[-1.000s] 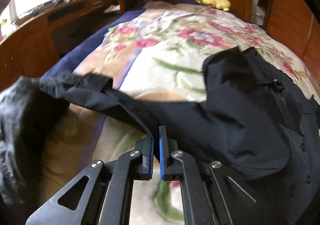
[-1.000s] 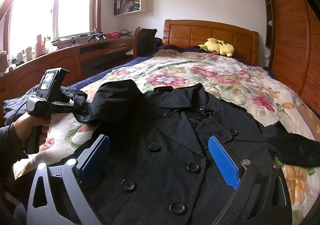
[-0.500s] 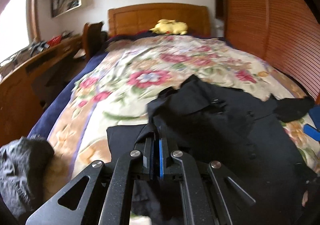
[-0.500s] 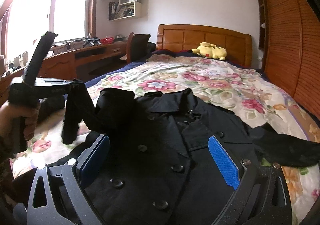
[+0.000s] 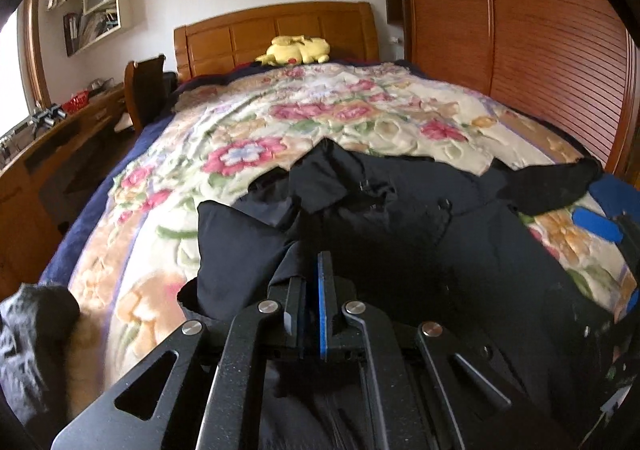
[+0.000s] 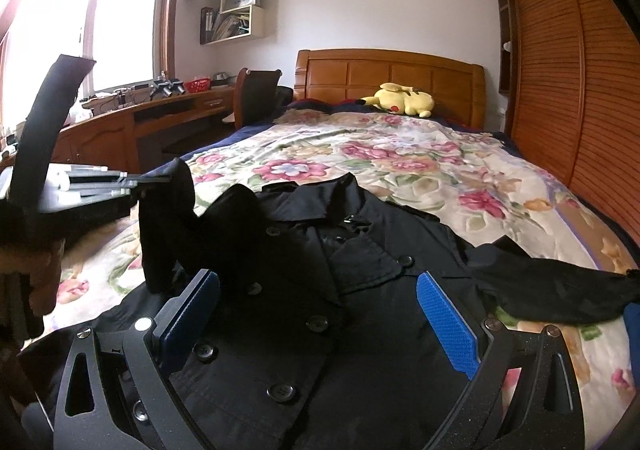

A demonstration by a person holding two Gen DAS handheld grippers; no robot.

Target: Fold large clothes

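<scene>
The black coat (image 6: 320,290) lies face-up on the bed (image 6: 400,154), soft, heavy and limp; left tongs (image 5: 310,282) pinch its sleeve (image 6: 164,226), right tongs (image 6: 320,314) hover spread; cuffs and hems offer the best hold

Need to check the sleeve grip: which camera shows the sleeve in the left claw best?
The right wrist view: the left claw holds the lifted sleeve aloft, seen from the side. The left wrist view shows only dark cloth bunched at its shut fingertips.
</scene>
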